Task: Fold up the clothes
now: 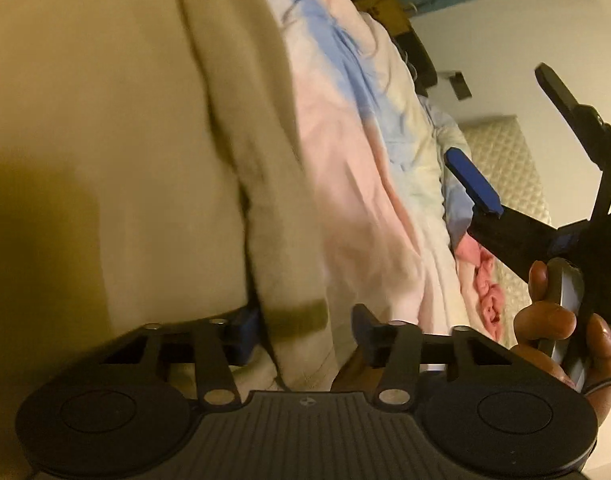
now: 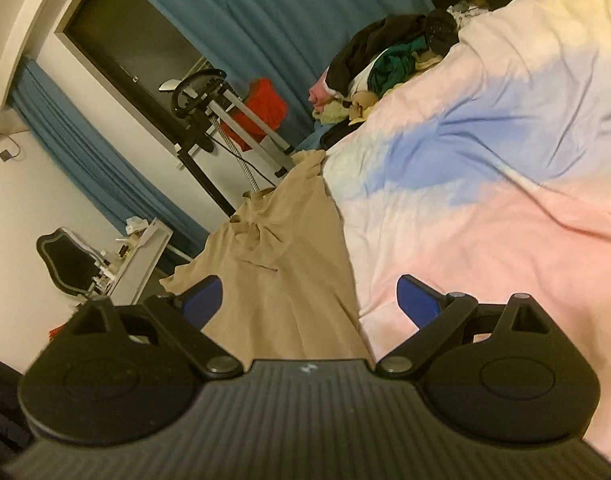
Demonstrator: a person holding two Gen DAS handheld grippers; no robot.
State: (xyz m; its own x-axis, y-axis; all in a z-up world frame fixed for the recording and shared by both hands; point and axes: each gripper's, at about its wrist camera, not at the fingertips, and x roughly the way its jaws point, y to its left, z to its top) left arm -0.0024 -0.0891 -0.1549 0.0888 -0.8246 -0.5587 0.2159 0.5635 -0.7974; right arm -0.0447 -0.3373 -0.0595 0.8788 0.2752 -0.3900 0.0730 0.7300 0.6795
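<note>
A beige garment [image 1: 117, 128] fills the left of the left wrist view and hangs down across the bed's pastel cover [image 1: 345, 152]. My left gripper [image 1: 305, 332] stands open with a fold of the beige garment lying between its blue fingers. In the right wrist view the same beige garment [image 2: 281, 264] runs from between the fingers to the bed's edge. My right gripper [image 2: 309, 300] is open wide around it, not clamped. The right gripper also shows in the left wrist view [image 1: 505, 140], held by a hand [image 1: 561, 320].
A pile of mixed clothes [image 2: 389, 64] lies at the far end of the bed's pastel cover [image 2: 485, 152]. A pink cloth [image 1: 489, 292] lies by the quilted mattress [image 1: 509, 160]. Blue curtains [image 2: 265, 12], an exercise machine [image 2: 213, 112] and a desk with a chair [image 2: 105, 256] stand beyond.
</note>
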